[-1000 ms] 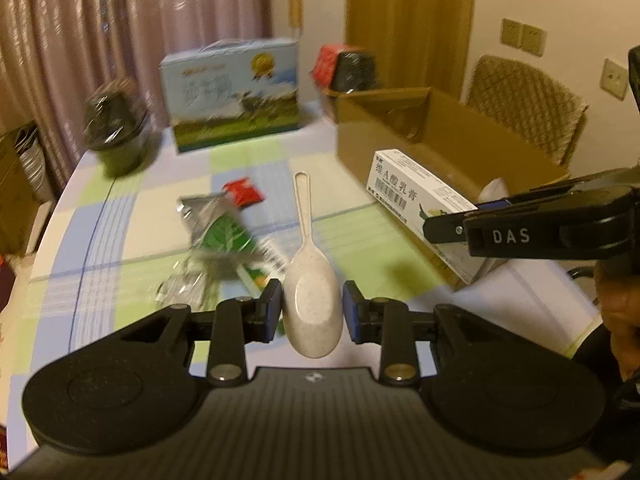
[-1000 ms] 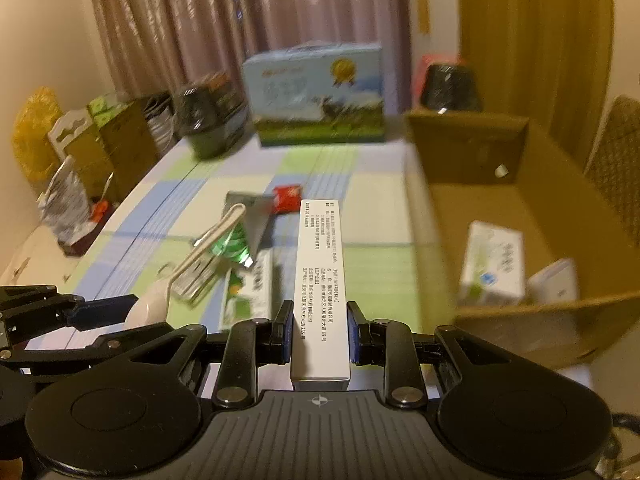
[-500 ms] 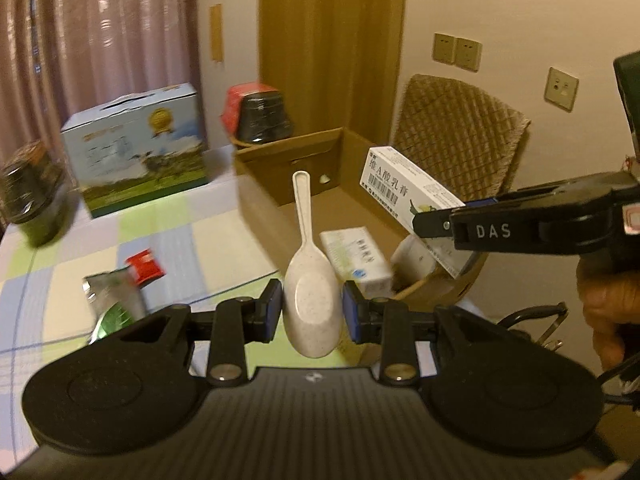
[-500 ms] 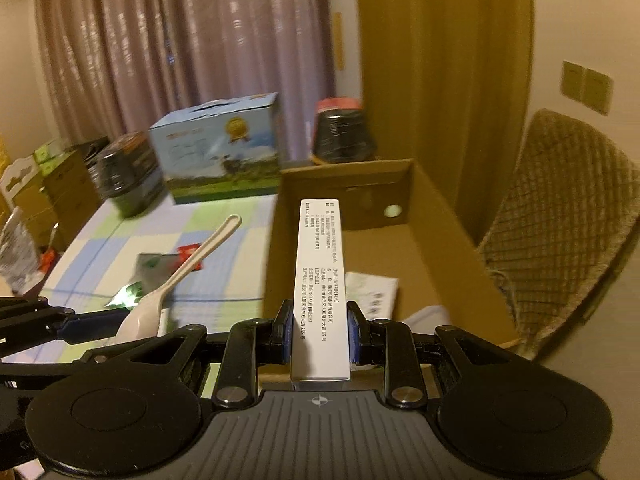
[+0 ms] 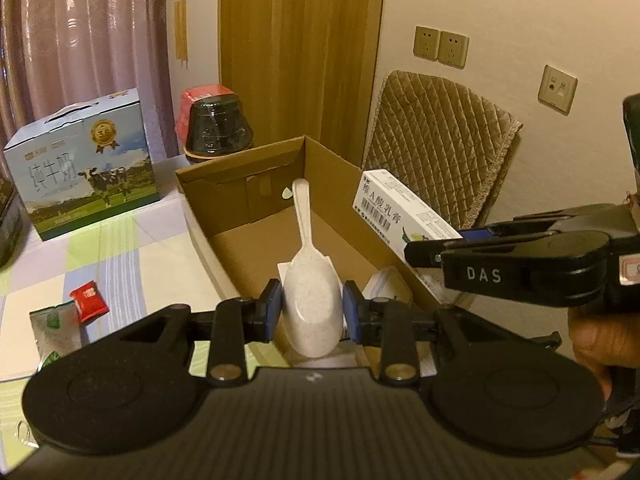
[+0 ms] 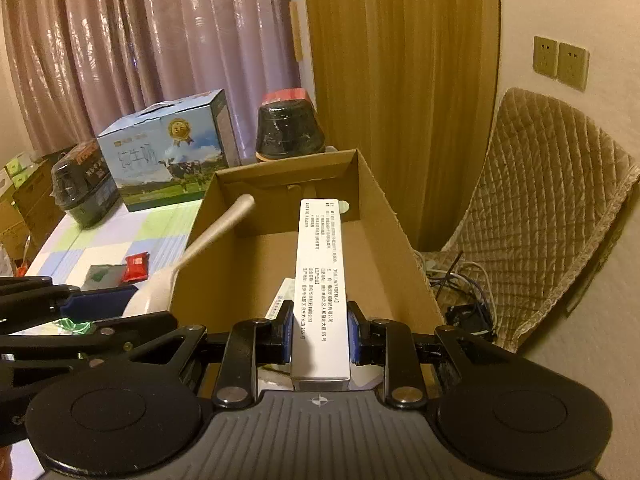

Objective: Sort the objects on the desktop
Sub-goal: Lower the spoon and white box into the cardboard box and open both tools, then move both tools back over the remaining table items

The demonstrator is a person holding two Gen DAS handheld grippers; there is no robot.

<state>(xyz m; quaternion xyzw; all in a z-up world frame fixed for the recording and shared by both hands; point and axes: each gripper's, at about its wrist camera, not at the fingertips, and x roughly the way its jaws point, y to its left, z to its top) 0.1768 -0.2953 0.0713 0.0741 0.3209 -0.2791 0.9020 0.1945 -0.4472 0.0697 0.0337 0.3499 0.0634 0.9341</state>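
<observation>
The left gripper [image 5: 312, 307] is clamped on the bowl of a spoon [image 5: 311, 300], whose handle points forward over the open carton [image 5: 256, 184]. The right gripper [image 6: 319, 334] pinches a long white box [image 6: 320, 280] by its near end, likewise above the carton. Packets on the carton floor are mostly hidden behind both grippers.

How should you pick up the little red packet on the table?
Pinch the red packet across its short middle, coming straight down from above. It lies flat on the tablecloth, so no side edge stands up to grab. A green pouch lies close beside it, so keep one finger off that side.
</observation>
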